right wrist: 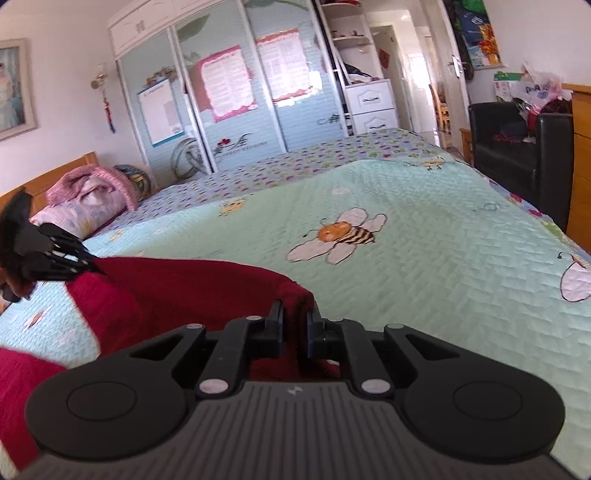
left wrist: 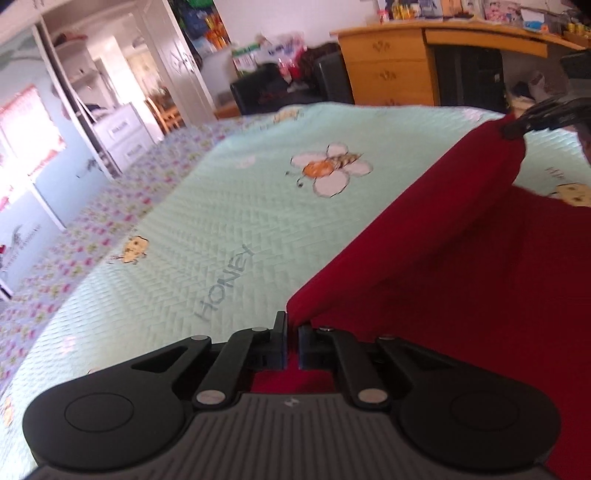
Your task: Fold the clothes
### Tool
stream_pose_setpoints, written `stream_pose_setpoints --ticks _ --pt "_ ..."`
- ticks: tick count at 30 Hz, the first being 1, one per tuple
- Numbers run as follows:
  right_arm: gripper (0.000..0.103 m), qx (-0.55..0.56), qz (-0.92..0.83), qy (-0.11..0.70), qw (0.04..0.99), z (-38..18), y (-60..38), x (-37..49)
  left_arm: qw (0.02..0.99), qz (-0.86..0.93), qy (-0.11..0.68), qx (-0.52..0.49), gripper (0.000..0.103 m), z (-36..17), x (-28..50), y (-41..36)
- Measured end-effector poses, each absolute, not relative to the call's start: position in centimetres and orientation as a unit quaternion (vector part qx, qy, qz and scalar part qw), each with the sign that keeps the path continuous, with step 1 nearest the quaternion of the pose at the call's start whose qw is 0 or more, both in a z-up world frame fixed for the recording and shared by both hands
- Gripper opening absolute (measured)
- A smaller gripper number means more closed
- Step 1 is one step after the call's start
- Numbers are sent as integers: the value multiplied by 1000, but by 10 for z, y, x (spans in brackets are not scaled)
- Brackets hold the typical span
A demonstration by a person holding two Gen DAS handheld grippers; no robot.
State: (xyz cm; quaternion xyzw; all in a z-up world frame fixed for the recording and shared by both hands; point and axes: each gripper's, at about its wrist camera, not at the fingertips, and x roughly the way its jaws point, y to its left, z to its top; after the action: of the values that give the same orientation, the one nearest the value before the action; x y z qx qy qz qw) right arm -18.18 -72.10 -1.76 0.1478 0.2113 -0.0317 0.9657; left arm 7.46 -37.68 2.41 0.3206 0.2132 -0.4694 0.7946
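Left wrist view: left gripper (left wrist: 291, 345), jaws clamped on one corner of the red garment (left wrist: 461, 266).
Right wrist view: right gripper (right wrist: 295, 338), jaws pinching the opposite corner.
Garment: edge stretched taut between both, body draped on the bee-print quilt (right wrist: 424, 266), likely to carry over a straight fold.

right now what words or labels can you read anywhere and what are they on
"HONEY" on the green quilt, left wrist view.
Posters on the wardrobe doors: text too small to read.
Script on the wardrobe: too blurred.
Boxes on the desk: print too blurred.
Nothing readable on the red garment or either gripper.
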Motion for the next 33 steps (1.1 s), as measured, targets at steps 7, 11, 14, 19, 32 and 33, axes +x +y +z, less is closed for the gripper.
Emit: stream_pose_setpoints --ticks 7,11,14,19,32,33 --pt "13 145 -12 216 965 -23 -677 -266 780 -488 212 330 4 13 -56 -325" --pt "15 103 -20 246 964 -47 -654 -295 769 -474 254 345 4 -39 -96 -318" --pt "17 86 -23 252 964 -56 -647 -303 780 -456 258 342 4 -59 -105 -319" --pt "17 73 -23 247 966 -60 -645 -304 801 -426 248 340 5 -63 -104 -328" --pt "21 -45 27 212 976 -46 -641 -292 784 -397 195 436 5 -83 -110 -350" --pt "23 -30 30 232 972 -56 -644 -301 773 -405 199 447 6 -94 -115 -351"
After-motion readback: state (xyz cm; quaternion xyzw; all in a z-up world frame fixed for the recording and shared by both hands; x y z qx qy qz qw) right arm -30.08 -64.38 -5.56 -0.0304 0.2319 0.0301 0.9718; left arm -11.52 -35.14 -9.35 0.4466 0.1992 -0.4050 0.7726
